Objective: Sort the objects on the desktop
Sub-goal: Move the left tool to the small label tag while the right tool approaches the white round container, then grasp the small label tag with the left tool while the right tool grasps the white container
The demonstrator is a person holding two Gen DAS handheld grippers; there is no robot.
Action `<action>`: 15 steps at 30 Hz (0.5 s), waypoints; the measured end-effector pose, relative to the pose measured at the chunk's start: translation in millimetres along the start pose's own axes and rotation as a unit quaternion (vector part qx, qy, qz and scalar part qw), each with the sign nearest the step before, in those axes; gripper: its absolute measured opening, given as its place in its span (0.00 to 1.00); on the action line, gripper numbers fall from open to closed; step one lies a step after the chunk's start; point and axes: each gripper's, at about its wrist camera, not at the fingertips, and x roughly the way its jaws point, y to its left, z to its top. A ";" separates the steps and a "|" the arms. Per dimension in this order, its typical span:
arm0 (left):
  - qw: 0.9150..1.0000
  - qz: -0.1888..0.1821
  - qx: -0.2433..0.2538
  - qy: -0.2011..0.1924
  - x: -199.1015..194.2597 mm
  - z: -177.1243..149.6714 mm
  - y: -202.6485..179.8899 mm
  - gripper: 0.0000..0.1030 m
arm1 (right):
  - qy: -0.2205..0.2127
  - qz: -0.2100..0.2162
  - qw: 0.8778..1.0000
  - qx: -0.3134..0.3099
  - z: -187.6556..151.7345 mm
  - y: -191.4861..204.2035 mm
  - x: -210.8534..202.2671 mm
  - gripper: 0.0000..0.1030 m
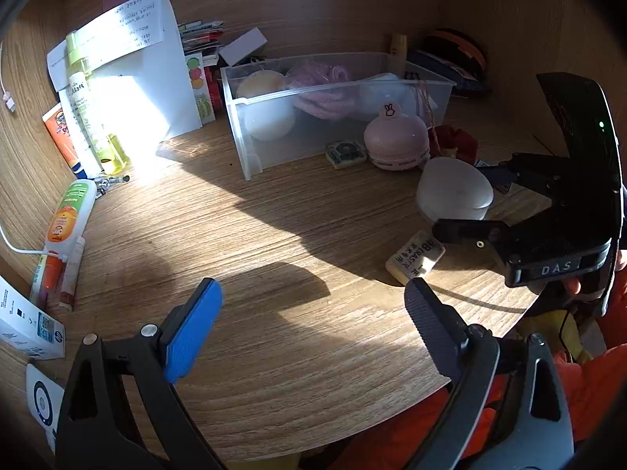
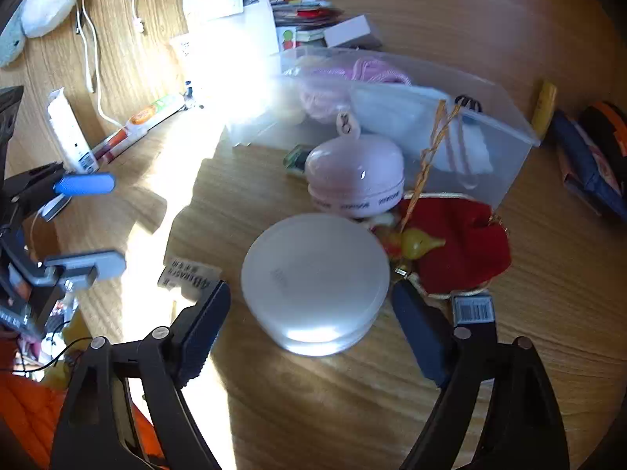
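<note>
A white round lidded container (image 2: 313,278) (image 1: 454,192) sits on the wooden desk. My right gripper (image 2: 311,297) (image 1: 476,201) straddles it, one finger on each side, open; a thin strip of desk shows beside the left pad. Touching the container are a pink macaron-shaped gadget (image 2: 354,172) (image 1: 395,137) and a red pouch (image 2: 458,246). An eraser (image 2: 188,276) (image 1: 415,260) lies to its left. Behind them stands a clear plastic bin (image 1: 243,133) (image 2: 501,145) that holds pink and white items. My left gripper (image 1: 313,290) (image 2: 106,225) hovers open over bare desk, holding nothing.
Bottles and tubes (image 1: 70,215) line the left wall beside a white paper stand (image 1: 156,58). A white cable (image 2: 94,58) hangs at far left. A small green-black block (image 1: 345,152) lies before the bin. The desk's front edge (image 1: 352,427) runs beneath my grippers, orange clothing below it.
</note>
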 end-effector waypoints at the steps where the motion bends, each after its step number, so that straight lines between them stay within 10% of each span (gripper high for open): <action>1: 1.000 -0.004 0.001 0.002 1.7 -0.1 -1.8 0.92 | 0.000 0.000 1.000 0.002 2.7 -0.8 1.3 0.73; 15: 0.999 -0.014 0.049 -0.009 22.2 12.3 -40.0 0.92 | -0.020 0.007 1.000 0.015 -2.1 -2.3 -10.2 0.61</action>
